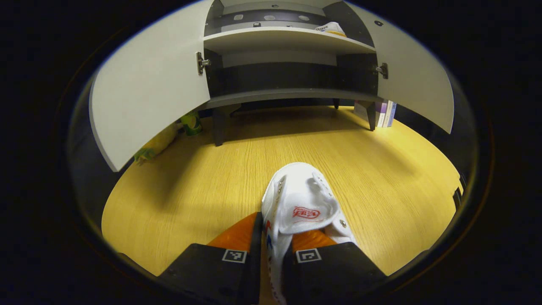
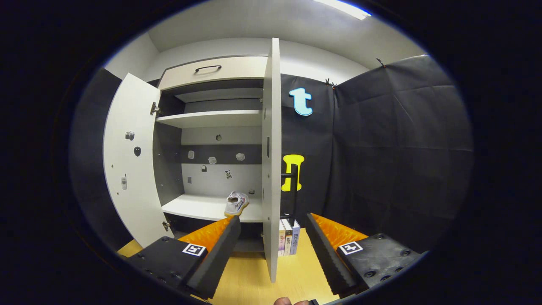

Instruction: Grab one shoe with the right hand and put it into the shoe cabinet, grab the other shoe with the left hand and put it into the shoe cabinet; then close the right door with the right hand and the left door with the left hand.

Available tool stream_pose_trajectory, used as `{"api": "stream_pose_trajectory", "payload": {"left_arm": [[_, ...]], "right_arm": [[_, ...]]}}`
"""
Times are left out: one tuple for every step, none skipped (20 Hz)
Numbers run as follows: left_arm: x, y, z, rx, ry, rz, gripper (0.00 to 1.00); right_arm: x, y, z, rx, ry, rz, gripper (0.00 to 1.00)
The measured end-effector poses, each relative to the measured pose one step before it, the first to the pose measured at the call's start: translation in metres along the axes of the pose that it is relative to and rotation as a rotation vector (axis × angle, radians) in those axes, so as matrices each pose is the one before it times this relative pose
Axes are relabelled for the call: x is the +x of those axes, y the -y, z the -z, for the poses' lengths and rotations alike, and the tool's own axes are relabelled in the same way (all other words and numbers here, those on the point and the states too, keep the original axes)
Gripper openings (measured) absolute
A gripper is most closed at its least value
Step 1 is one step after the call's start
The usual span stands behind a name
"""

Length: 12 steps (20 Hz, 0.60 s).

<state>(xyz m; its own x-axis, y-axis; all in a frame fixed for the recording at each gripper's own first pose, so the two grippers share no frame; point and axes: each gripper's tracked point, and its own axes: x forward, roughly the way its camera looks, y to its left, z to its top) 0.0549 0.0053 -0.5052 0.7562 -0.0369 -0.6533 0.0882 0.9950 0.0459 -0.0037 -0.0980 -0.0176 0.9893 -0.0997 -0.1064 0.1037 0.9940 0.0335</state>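
Note:
In the left gripper view my left gripper (image 1: 274, 243) is shut on the side wall of a white canvas shoe (image 1: 301, 203) that points toward the shoe cabinet (image 1: 288, 95) over the wooden floor. Both cabinet doors stand open: the left door (image 1: 148, 93) and the right door (image 1: 417, 80). A second white shoe (image 1: 331, 29) rests on the cabinet's middle shelf at its right end. In the right gripper view my right gripper (image 2: 273, 231) is open and holds nothing, just in front of the right door's edge (image 2: 271, 161). That shelved shoe (image 2: 236, 203) lies beyond it.
Several books (image 2: 288, 237) stand upright on the floor by the cabinet's right side, seen also as books (image 1: 386, 113). A green and yellow toy (image 1: 159, 142) lies on the floor behind the left door. The yellow wooden floor (image 1: 237, 169) stretches between me and the cabinet.

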Motion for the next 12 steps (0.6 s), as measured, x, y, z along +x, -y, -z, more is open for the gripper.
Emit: {"api": "stream_pose_trajectory", "payload": {"left_arm": [[0.00090, -0.00622, 0.00054, -0.00920, -0.02888, -0.03047, 0.27], [-0.00075, 0.00038, -0.00035, -0.01859, -0.01271, -0.00297, 0.11], [0.00246, 0.00037, -0.00238, -0.01663, -0.01185, 0.00429, 0.08], [-0.00331, -0.00243, -0.00102, -0.01444, -0.01161, 0.00574, 0.06], [-0.00458, 0.00051, -0.00310, -0.01539, -0.00196, 0.00620, 0.06], [-0.00185, 0.00051, -0.00475, -0.01733, -0.00179, 0.00770, 0.05], [-0.00471, 0.00057, -0.00673, -0.00679, 0.00829, 0.00899, 0.05], [-0.00706, -0.00084, -0.00714, 0.00215, 0.00911, 0.00640, 0.05], [-0.00985, 0.00145, -0.00890, -0.00772, 0.01234, 0.00316, 0.05], [-0.01476, 0.00556, -0.00536, -0.01981, 0.01189, 0.00510, 0.05], [-0.01356, 0.00389, -0.00871, -0.02091, 0.00915, 0.00235, 0.05], [-0.00965, 0.00021, -0.01148, -0.00905, 0.00751, -0.00660, 0.05]], "right_arm": [[0.00131, 0.00084, 0.00069, -0.00278, 0.00078, 0.00127, 0.98], [-0.00075, 0.00099, 0.00111, 0.00109, -0.00091, 0.00020, 0.98], [-0.00012, 0.00041, 0.00056, 0.00502, -0.00326, -0.00207, 0.98], [-0.00055, 0.00032, 0.00093, 0.00681, -0.00185, -0.00339, 0.98], [-0.00075, 0.00087, 0.00159, 0.00512, -0.00507, -0.00232, 0.98], [0.00011, 0.00183, 0.00105, 0.00242, -0.00302, -0.00129, 0.98], [0.00025, 0.00191, 0.00104, 0.00168, -0.00224, -0.00072, 0.98], [-0.00017, 0.00248, 0.00057, 0.00257, -0.00096, -0.00106, 0.98], [0.00078, 0.00182, 0.00020, 0.00351, -0.00015, -0.00133, 0.98], [-0.00009, 0.00181, 0.00116, 0.00469, -0.00194, -0.00250, 0.98], [0.00016, 0.00309, 0.00103, 0.00433, -0.00234, -0.00142, 0.98], [-0.00032, 0.00241, 0.00144, 0.00585, -0.00286, -0.00242, 0.98]]}}
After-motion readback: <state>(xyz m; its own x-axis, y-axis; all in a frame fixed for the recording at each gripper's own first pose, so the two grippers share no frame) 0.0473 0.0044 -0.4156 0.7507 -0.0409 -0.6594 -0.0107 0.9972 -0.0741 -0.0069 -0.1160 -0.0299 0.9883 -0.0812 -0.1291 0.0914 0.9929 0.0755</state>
